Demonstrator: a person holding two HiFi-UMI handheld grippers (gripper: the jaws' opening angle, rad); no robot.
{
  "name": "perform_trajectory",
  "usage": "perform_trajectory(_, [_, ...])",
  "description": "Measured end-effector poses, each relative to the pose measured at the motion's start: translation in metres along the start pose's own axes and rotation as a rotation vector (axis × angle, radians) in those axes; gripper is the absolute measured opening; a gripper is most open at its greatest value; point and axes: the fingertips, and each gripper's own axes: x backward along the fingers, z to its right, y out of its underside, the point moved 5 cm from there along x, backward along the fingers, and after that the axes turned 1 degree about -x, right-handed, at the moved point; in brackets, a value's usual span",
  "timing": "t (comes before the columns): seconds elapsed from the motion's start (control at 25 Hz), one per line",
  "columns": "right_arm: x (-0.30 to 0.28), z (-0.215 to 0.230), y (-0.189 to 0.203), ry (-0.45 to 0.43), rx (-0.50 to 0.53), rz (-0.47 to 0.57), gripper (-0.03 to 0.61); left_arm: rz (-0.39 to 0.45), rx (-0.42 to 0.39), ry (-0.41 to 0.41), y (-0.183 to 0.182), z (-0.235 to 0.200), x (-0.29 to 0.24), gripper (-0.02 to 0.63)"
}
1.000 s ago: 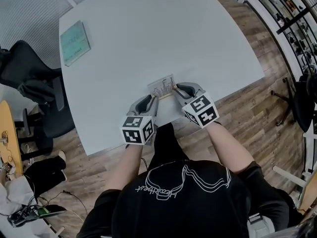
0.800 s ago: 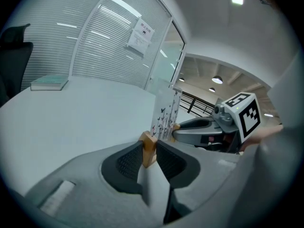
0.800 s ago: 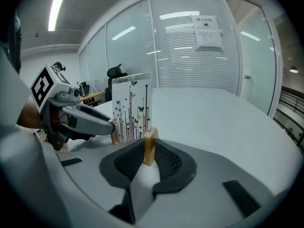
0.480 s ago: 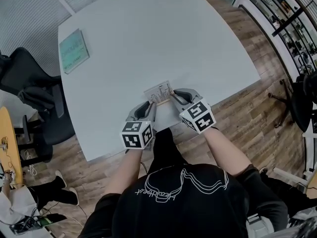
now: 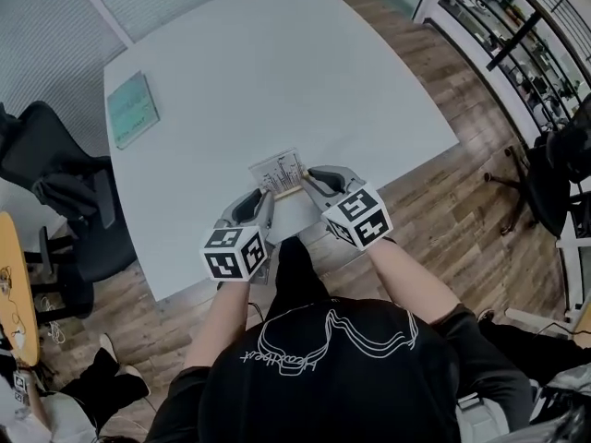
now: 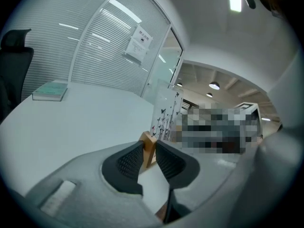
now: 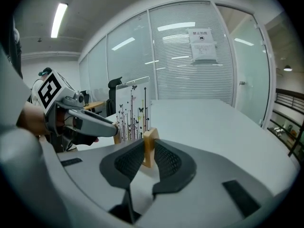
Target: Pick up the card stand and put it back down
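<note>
The card stand (image 5: 278, 173) is a clear upright panel with a printed card of thin stems and butterflies, set in a light wooden base. It hangs just above the white table (image 5: 277, 72), near its front edge. My left gripper (image 5: 268, 197) is shut on the left end of the wooden base (image 6: 149, 145), its jaws having just closed a little further on it. My right gripper (image 5: 309, 179) is shut on the right end of the base (image 7: 151, 145). In the right gripper view the card (image 7: 133, 111) stands upright and the left gripper (image 7: 92, 121) shows beyond it.
A teal book (image 5: 132, 109) lies at the table's far left corner. A black office chair (image 5: 55, 169) stands left of the table. Glass walls with blinds and a posted notice (image 7: 202, 44) lie beyond the table. Shelving (image 5: 517, 44) runs along the right over a wooden floor.
Both grippers have risen with the card stand held between them, lifting it off the table. In the head view the hands and the stand have shifted left.
</note>
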Motion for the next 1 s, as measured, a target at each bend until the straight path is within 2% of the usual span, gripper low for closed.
perform_trajectory(0.16, [0.033, -0.011, -0.014, 0.014, -0.016, 0.033, 0.070, 0.034, -0.012, 0.012, -0.014, 0.023, 0.023, 0.089])
perform_trajectory(0.52, [0.093, -0.040, -0.047, 0.023, 0.031, 0.060, 0.072, 0.055, -0.018, 0.044, -0.036, 0.062, 0.071, 0.087])
perform_trajectory(1.0, [0.134, -0.064, -0.071, 0.018, 0.038, 0.110, 0.075, 0.089, -0.035, 0.093, -0.052, 0.088, 0.111, 0.087])
